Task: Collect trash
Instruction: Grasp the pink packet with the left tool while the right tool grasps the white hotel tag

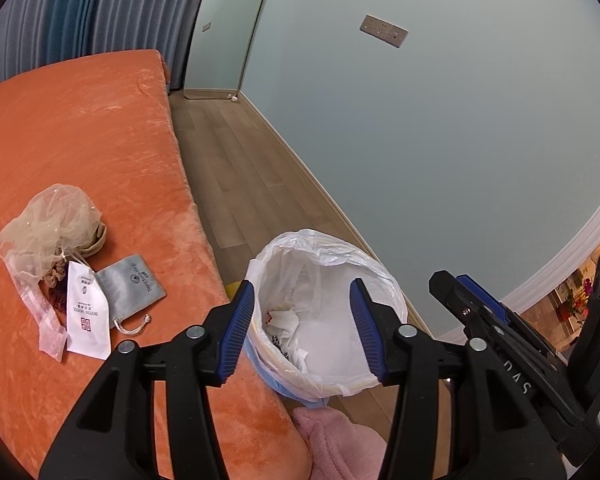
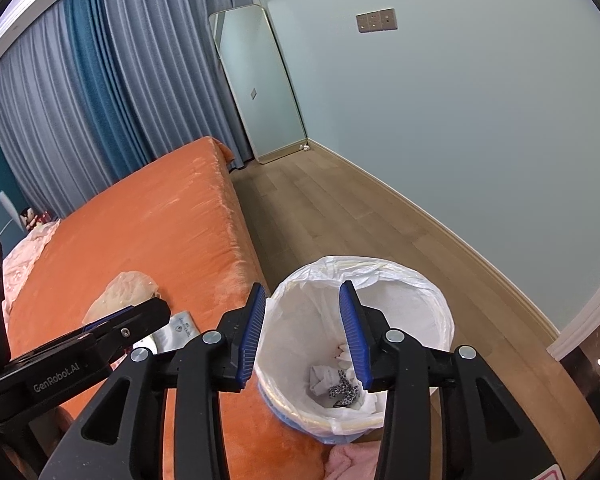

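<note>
A bin [image 1: 392,292] with a white liner stands on the floor beside the orange bed [image 1: 80,128]; crumpled tissues and a spotted scrap [image 2: 342,390] lie inside. My left gripper [image 1: 302,328] is open and empty above the bin's mouth. My right gripper [image 2: 304,334] is open and empty over the bin [image 2: 428,308] too; it shows at the right in the left wrist view [image 1: 472,300]. On the bed lie a beige mesh bag [image 1: 48,220], a white paper sleeve [image 1: 86,312], a grey drawstring pouch [image 1: 136,286] and a clear plastic strip [image 1: 48,324].
A pink fluffy cloth [image 1: 336,444] lies at the bin's base. A wood floor strip [image 1: 252,168] runs between bed and pale wall. A mirror [image 2: 260,80] leans in the corner by blue curtains [image 2: 100,80]. Pink bedding [image 2: 24,256] lies at the bed's far left.
</note>
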Available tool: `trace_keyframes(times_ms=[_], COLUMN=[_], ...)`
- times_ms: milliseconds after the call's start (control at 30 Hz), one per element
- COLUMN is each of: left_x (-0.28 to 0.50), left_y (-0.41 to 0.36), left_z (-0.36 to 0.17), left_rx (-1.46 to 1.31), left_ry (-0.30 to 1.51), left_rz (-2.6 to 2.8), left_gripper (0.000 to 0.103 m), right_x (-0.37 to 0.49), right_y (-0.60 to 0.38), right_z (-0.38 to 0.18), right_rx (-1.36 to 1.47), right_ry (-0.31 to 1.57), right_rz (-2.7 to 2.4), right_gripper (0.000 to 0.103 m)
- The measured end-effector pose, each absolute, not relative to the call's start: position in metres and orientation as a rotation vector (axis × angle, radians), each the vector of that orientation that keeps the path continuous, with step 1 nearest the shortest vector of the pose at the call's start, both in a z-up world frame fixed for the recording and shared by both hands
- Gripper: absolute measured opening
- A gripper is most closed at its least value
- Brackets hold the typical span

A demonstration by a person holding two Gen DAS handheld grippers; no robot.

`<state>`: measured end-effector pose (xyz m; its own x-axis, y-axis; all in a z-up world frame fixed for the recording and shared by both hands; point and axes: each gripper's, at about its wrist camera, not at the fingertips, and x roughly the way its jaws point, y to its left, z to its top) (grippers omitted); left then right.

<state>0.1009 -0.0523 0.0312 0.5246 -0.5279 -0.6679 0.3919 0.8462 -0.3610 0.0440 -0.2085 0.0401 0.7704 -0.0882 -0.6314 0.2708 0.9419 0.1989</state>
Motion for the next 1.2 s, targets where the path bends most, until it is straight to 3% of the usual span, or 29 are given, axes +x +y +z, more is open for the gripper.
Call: trace_keyframes(times_ms=[800,1200], left_x=[0.123,0.147], left_y=[0.092,0.152], left_z=[-0.024,-0.093], left_rx=[-0.312,-0.383], left_ry=[0.929,1.055], left_rz=[-0.272,-0.134], left_gripper=[0.059,0.060], right_x=[0.090,0.130], right_y=[-0.094,-0.043], right_z=[0.009,-0.040], right_rx=[0.183,0.127], right_ry=[0.778,0.888], right_rz=[-0.005,0.074], right_gripper=[0.038,0.038])
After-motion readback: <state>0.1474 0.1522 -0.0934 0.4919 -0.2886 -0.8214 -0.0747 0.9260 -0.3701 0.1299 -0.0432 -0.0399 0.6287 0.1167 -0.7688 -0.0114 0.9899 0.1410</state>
